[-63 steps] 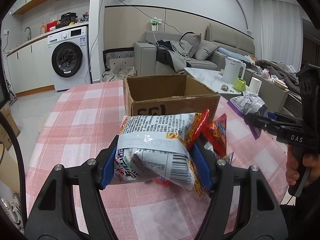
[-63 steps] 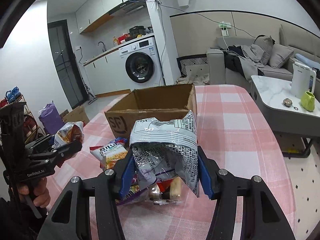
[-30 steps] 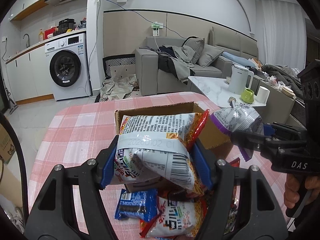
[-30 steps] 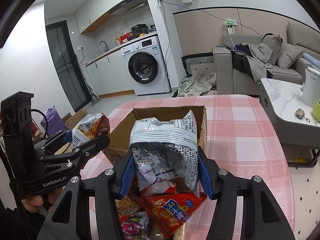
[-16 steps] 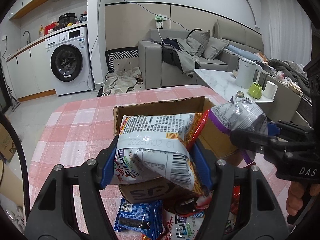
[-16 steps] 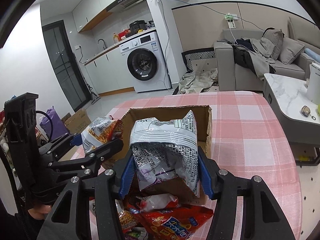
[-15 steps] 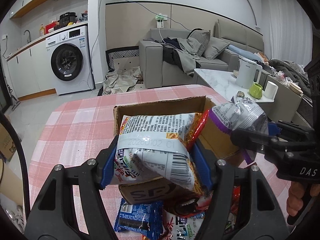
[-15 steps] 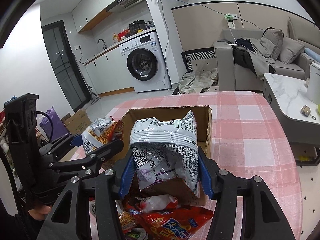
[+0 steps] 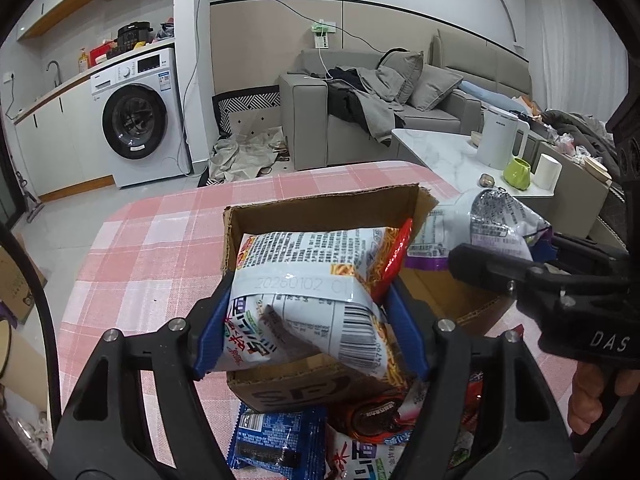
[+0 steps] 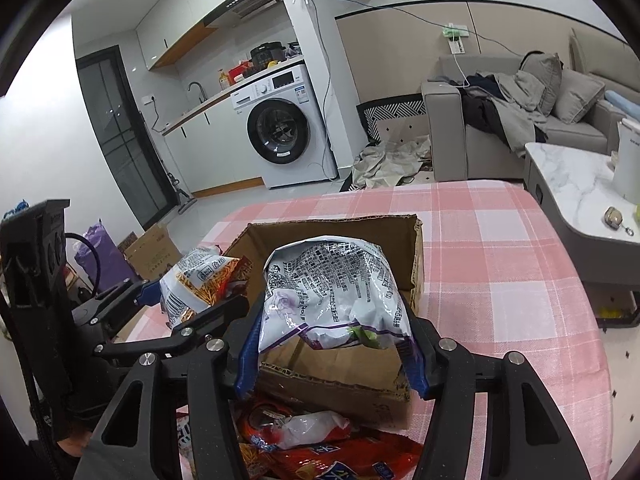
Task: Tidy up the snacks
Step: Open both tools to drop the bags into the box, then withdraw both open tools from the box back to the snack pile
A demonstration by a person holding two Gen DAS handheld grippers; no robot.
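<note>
1. In the left wrist view, I am holding the left tongs [image 9: 308, 320] above the near edge of the cardboard box [image 9: 320, 216]. Their jaws are opening, with the orange noodle-snack bag [image 9: 312, 292] sitting between the blue pads [image 9: 210, 332]. I am judging that the pads are only just pressing on it as the release begins.

2. In the same view, the right tongs [image 9: 472, 258] are reaching in from the right, carrying the silver-and-purple bag [image 9: 492, 224] at the box's right corner. The box is standing on the pink checked worktop [image 9: 160, 248], and loose packets [image 9: 276, 440] are lying in front of it.

3. In the right wrist view, I am gripping the silver-and-purple bag [image 10: 332, 292] in the right tongs [image 10: 332, 344]. The jaws are set narrowly and the pads are touching both sides of it. It is hanging over the open box [image 10: 336, 232], nearer the front wall.

4. Also there, the left tongs [image 10: 176, 296] are showing at the left with the noodle-snack bag [image 10: 200, 280] by the box's left corner. More packets [image 10: 320, 440] are lying beneath, against the box front.

5. As I read it, I am working through the drop-off step, with both bags over the box but neither yet inside. Next, I am expecting to let the left bag fall clear of the rim, then nudge the right bag further over the opening before widening those jaws, so that it is not catching on the front wall.
</note>
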